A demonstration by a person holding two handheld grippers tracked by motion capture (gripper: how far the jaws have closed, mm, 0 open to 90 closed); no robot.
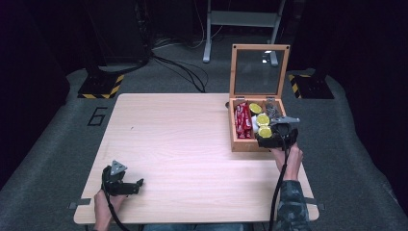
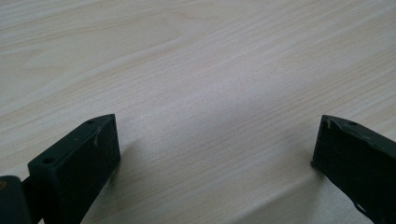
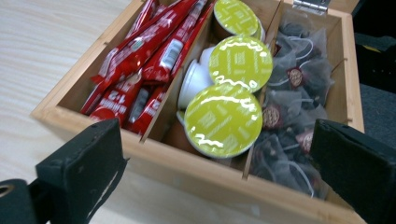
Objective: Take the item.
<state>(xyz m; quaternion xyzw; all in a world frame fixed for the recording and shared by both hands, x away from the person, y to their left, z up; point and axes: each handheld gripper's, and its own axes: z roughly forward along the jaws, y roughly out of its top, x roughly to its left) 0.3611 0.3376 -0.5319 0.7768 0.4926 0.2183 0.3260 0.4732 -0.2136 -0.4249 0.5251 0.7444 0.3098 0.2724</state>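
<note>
A wooden box with its glass lid raised upright stands at the table's right side. Its left compartment holds red sachets, the middle one three green-lidded capsules, the right one dark tea bags. My right gripper hovers at the box's near edge, open, jaws either side of the nearest capsule, empty. My left gripper rests near the table's front left corner, open over bare wood.
The light wooden table stretches between the two grippers. Grey carpet surrounds it, with black stands on hazard-striped bases and cables behind. The person's hands come in from the front edge.
</note>
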